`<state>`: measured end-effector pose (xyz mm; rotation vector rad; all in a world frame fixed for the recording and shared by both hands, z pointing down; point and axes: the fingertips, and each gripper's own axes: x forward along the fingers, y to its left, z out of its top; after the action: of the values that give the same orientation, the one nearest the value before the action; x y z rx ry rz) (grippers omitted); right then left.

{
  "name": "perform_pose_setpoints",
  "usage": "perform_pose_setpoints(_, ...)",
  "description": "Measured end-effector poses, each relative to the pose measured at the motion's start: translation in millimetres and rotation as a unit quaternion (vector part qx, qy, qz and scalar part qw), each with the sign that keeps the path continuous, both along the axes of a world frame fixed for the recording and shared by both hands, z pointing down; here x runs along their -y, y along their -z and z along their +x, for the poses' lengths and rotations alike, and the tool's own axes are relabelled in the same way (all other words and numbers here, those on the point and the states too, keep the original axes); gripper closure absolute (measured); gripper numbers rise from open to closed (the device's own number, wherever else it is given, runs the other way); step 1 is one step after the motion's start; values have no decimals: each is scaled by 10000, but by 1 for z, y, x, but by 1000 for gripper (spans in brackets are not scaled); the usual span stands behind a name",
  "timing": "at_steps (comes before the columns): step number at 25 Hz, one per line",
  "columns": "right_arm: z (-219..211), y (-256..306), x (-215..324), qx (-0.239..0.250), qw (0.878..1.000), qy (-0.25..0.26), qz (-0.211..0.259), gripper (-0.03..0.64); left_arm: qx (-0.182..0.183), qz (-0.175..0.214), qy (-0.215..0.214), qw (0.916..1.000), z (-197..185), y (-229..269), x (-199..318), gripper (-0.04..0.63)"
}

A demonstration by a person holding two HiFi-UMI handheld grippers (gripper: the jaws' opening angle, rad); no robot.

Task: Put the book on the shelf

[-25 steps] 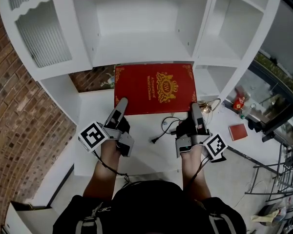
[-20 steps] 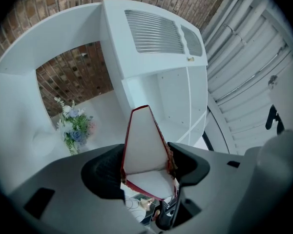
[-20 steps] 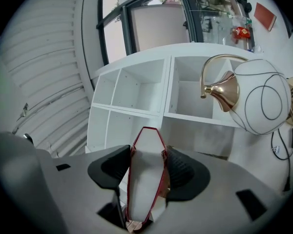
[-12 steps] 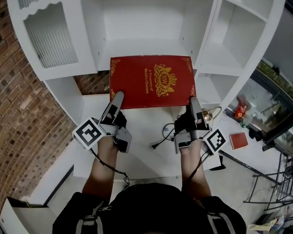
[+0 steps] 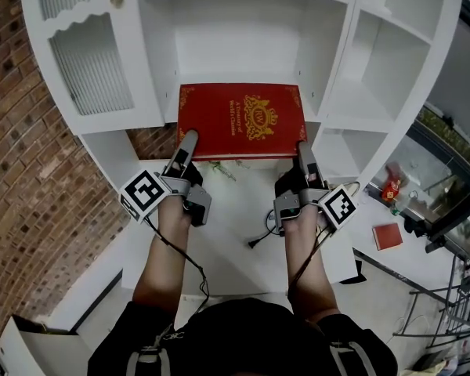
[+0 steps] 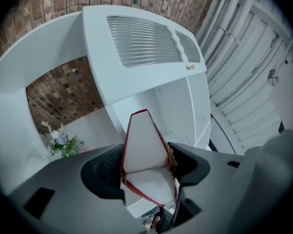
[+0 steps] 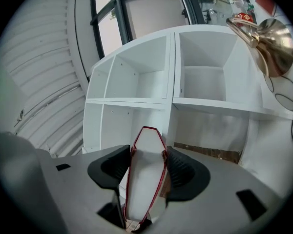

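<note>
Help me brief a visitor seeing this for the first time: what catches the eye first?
The big red book with gold print, held flat at mid-picture before the white shelf. The left gripper and right gripper each clamp its near edge, one near each corner. A brick wall fills the left side.

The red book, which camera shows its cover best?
The head view: the red book shows its whole gold-crested cover there. The gripper views show only its white page edges, clamped in the left tool and the right tool.
</note>
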<state>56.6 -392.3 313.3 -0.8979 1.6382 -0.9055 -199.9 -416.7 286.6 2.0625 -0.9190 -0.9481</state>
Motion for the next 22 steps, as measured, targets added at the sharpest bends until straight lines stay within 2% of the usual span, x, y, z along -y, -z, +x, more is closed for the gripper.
perform_pose_setpoints(5,1,2,16,-174,9996,-179,-111,364,24,-221,27,9998,0,-11,21,308)
perform_pose_setpoints(10,5,1,28,-406,9981,-382,-246,365,144,-146,110,9997,2,-11,33,308)
perform_pose_setpoints(13,6,2,34,-468,9976,-455,-244,365,497,-41,446,9978,-1,-7,40,304)
perform_pose_setpoints(15,6,3,36,-521,9970,-521,-228,365,996,141,830,9915,-5,-1,43,295)
perform_pose_setpoints(17,6,7,39,-614,9961,-609,-195,364,1473,358,1154,9817,-7,6,45,293)
perform_pose_setpoints(20,8,15,45,-892,9927,-800,-113,359,2150,674,1520,9624,-5,16,46,309)
perform_pose_setpoints(22,11,21,47,-1256,9865,-1046,-57,357,2528,854,1704,9486,-3,22,47,321)
